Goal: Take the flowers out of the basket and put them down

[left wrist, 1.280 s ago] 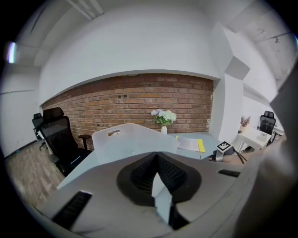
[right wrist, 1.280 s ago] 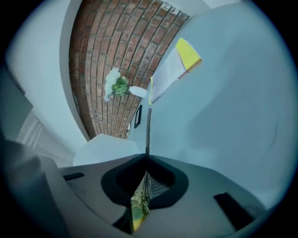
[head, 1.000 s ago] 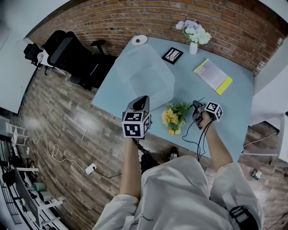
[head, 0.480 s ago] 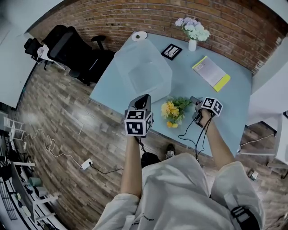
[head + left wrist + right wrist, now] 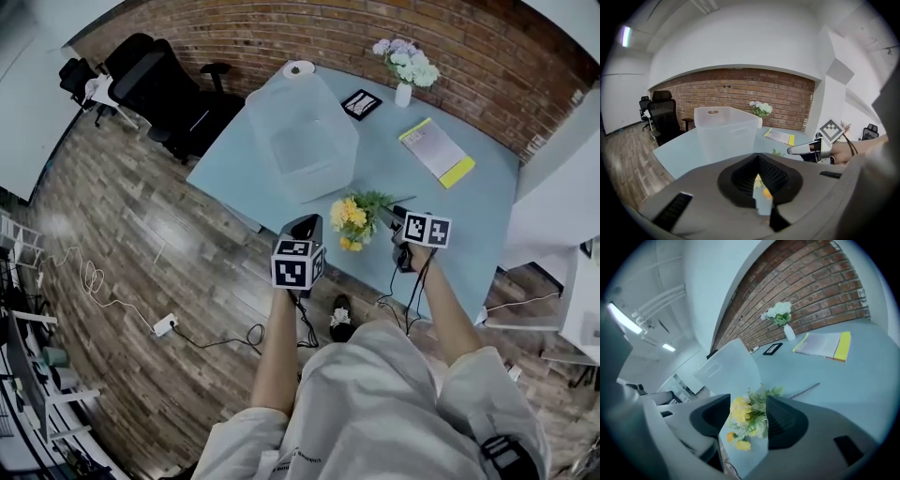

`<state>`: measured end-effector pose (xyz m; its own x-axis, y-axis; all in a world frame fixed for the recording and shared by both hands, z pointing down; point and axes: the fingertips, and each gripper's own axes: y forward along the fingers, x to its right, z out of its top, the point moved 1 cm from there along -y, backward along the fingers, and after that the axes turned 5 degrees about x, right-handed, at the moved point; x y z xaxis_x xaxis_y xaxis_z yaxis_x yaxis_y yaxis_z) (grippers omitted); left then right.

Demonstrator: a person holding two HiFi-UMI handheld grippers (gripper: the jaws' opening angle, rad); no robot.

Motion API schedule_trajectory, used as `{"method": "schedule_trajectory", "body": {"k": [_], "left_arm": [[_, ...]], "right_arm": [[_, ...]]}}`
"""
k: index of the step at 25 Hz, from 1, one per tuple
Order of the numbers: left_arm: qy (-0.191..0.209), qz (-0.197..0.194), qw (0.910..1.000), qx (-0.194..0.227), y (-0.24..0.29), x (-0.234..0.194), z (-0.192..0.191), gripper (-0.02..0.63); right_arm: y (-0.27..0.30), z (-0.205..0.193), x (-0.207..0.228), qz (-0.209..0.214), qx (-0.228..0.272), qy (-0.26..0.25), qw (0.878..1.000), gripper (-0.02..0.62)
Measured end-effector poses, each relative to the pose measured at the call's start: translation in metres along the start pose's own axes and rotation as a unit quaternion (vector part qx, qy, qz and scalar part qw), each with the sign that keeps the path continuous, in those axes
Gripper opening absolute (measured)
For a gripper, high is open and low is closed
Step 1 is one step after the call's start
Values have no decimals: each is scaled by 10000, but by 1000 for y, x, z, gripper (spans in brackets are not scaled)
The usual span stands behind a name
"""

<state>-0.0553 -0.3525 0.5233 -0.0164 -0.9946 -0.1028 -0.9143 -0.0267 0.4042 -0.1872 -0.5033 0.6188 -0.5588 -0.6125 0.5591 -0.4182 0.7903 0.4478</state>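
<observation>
Right gripper [image 5: 392,217]: jaws wide, just been opening, pinching nothing.
Left gripper [image 5: 306,225]: jaws together, empty.
Flowers [image 5: 353,215]: lying at the table's [image 5: 422,183] near edge, outside the basket [image 5: 300,131].

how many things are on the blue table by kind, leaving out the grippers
flower bunches: 2, yellow bunch, pale bunch
vase: 1
basket: 1
booklet: 1
picture frame: 1
round dish: 1
total: 7
</observation>
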Motion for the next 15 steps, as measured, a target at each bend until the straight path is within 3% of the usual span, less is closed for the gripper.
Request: {"method": "schedule_trajectory", "body": {"k": [6, 10, 13, 15], "left_arm": [[-204, 254, 9995, 19, -26, 38, -26, 20], [-569, 646, 9962, 99, -55, 50, -47, 20], [-858, 849, 9926, 164, -71, 67, -59, 20], [-933, 971, 9908, 164, -80, 80, -67, 20]], "right_arm": [[-38, -23, -13, 72, -223, -531, 9983, 220], [-61, -42, -25, 208, -109, -127, 9996, 201], [-82, -55, -32, 207, 124, 246, 9994, 146], [-95, -64, -31, 104, 158, 206, 9996, 95]]}}
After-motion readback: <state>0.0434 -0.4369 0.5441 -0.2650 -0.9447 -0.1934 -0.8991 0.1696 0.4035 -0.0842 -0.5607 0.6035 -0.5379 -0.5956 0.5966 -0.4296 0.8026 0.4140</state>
